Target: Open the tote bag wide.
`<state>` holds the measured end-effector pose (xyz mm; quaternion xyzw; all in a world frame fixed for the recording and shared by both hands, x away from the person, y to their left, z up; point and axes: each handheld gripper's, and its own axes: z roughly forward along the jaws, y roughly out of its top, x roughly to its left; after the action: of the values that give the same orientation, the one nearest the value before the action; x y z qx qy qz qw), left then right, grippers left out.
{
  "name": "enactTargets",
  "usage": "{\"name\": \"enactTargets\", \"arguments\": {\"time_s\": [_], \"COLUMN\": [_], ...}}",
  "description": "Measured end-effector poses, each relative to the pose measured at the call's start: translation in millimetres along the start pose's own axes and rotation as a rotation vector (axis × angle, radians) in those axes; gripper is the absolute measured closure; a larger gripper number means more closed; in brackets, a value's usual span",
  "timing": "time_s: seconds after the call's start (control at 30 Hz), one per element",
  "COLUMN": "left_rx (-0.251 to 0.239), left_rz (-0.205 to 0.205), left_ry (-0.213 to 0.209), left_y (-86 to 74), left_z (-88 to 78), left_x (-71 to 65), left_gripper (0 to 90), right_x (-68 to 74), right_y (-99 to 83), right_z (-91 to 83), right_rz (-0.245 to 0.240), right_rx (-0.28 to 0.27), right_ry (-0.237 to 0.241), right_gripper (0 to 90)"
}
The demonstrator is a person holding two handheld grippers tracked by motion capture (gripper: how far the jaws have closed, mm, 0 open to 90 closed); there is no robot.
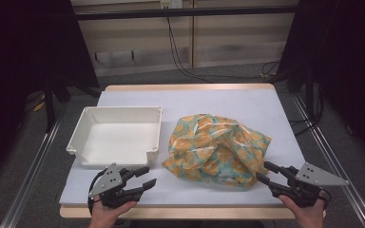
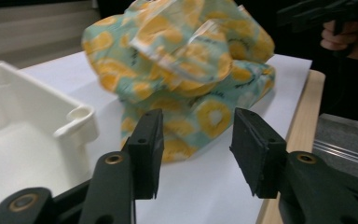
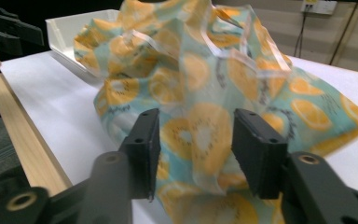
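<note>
A crumpled plastic bag (image 1: 216, 147) printed with orange slices on teal lies right of centre on the white table cover (image 1: 228, 102). A white rectangular bin (image 1: 119, 110) stands left of it, nothing inside. My left gripper (image 1: 149, 175) hovers near the front edge, in front of the bin's near right corner, jaws apart and pointing toward the bag (image 2: 182, 56). The left gripper (image 2: 196, 140) has only table between its pads. My right gripper (image 1: 262, 171) sits at the bag's near right corner. In its own view the right gripper (image 3: 196, 140) stands with jaws apart just before the bag (image 3: 196, 70), not pressing it.
The wooden table edge (image 1: 195, 212) runs along the front under both hands. Metal rails (image 1: 335, 156) flank the table. Cables (image 1: 180, 61) trail on the floor behind. The bin's corner (image 2: 74, 121) is close to the left jaw. Bare cover lies beyond the bag.
</note>
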<state>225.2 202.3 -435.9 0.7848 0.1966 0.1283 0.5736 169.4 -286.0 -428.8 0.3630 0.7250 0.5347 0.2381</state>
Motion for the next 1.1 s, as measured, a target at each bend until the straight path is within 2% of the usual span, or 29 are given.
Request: {"name": "enactTargets", "arguments": {"time_s": [0.13,0.17,0.2,0.23,0.3,0.37,0.4,0.47,0.53,0.57,0.63,0.7,0.8,0.83,0.87,0.9,0.93,1.0,1.03,1.1], "left_rx": [0.007,0.018,0.018,0.018,0.018,0.026,0.022,0.008,0.021,0.021,0.008,0.017,0.008,-0.001,0.019,0.019,0.029,0.022,0.009,0.01], "left_rz": [0.018,0.028,0.028,0.028,0.028,0.041,0.029,0.027,0.069,0.069,0.08,0.092,0.093,0.08,0.086,0.086,0.097,0.108,0.093,0.095], "left_ry": [-0.028,-0.054,-0.054,-0.078,-0.095,-0.097,-0.112,-0.118,-0.123,-0.123,-0.135,-0.137,-0.141,-0.147,-0.156,-0.156,-0.164,-0.155,-0.164,-0.156], "left_y": [8.8,13.0,13.0,16.0,19.7,21.8,26.6,28.4,36.5,36.5,44.1,49.7,54.5,56.6,60.0,60.0,63.1,65.2,66.3,68.3], "left_z": [12.7,22.3,22.3,31.5,40.2,44.3,54.2,59.2,72.1,72.1,83.1,91.5,99.6,104.9,112.2,112.2,119.4,122.0,124.7,129.9], "left_x": [-5.5,-9.0,-9.0,-11.8,-13.8,-15.2,-16.6,-17.3,-18.7,-18.7,-19.2,-19.9,-18.4,-16.7,-15.1,-15.1,-15.1,-14.7,-13.2,-11.2], "left_gripper": [55.9,56.4,56.4,56.4,56.4,56.4,56.4,56.6,59.8,60.0,60.1,59.9,58.8,58.8,54.8,52.6,51.7,52.0,52.0,52.0], "right_x": [2.4,2.7,2.7,1.8,0.8,0.7,-0.1,-0.6,-2.2,-2.2,-3.9,-5.1,-6.7,-7.3,-8.3,-8.5,-9.0,-10.2,-10.2,-10.9], "right_y": [7.4,11.4,11.4,13.6,15.9,17.5,22.4,25.1,33.0,33.0,39.1,41.6,43.9,45.0,48.5,49.8,51.6,56.2,56.2,59.9], "right_z": [5.2,8.5,8.5,10.3,12.3,13.2,15.6,16.4,22.4,22.4,30.7,35.7,42.0,45.2,51.1,53.1,55.7,61.3,61.3,66.4], "right_rz": [-0.006,-0.018,-0.018,-0.017,-0.009,-0.011,-0.012,-0.016,-0.021,-0.021,-0.031,-0.036,-0.035,-0.042,-0.047,-0.047,-0.049,-0.053,-0.053,-0.059], "right_rx": [0.005,0.011,0.011,0.011,0.008,0.011,0.003,0.007,-0.002,-0.002,0.002,0.005,0.006,0.006,0.008,0.011,0.011,0.015,0.015,0.022], "right_ry": [0.017,0.036,0.036,0.042,0.048,0.049,0.054,0.053,0.066,0.066,0.077,0.069,0.08,0.09,0.097,0.099,0.102,0.114,0.114,0.117], "right_gripper": [59.3,62.1,62.1,62.9,64.5,64.5,63.6,63.1,62.6,62.6,62.6,62.5,61.8,61.3,60.6,60.4,59.9,58.6,58.6,56.1]}}
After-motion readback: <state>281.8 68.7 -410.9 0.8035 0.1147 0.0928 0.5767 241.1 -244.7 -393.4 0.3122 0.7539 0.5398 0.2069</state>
